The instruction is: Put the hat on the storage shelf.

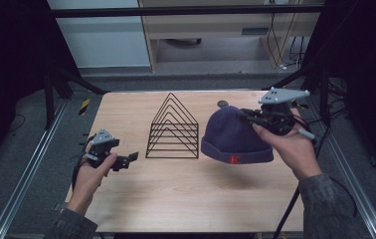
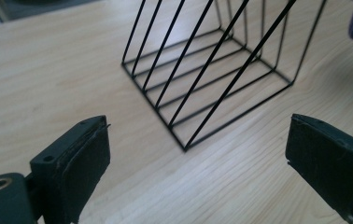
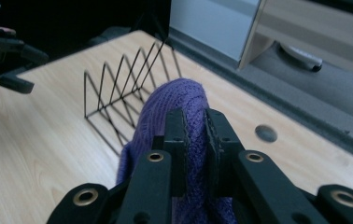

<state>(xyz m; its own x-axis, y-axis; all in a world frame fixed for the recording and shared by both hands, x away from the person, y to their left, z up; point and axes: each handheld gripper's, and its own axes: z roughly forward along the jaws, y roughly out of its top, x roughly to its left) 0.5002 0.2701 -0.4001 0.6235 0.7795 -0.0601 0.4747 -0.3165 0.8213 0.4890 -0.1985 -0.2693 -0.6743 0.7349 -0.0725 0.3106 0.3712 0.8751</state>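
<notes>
A dark blue knit beanie (image 1: 235,135) with a small red letter on its cuff hangs just above the table, casting a shadow below it. My right gripper (image 1: 249,115) is shut on its top right; in the right gripper view the jaws pinch the purple-blue knit of the beanie (image 3: 174,100) between them. A black wire rack (image 1: 173,128) of triangular frames stands at the table's middle, left of the beanie. My left gripper (image 1: 131,158) is open near the left edge, pointing at the rack (image 2: 212,70), with nothing between its jaws.
The wooden table (image 1: 186,189) has a round hole (image 1: 222,103) near its far edge behind the beanie. Metal rails run along both sides. Beyond the far edge are a shelf unit and cables on the floor.
</notes>
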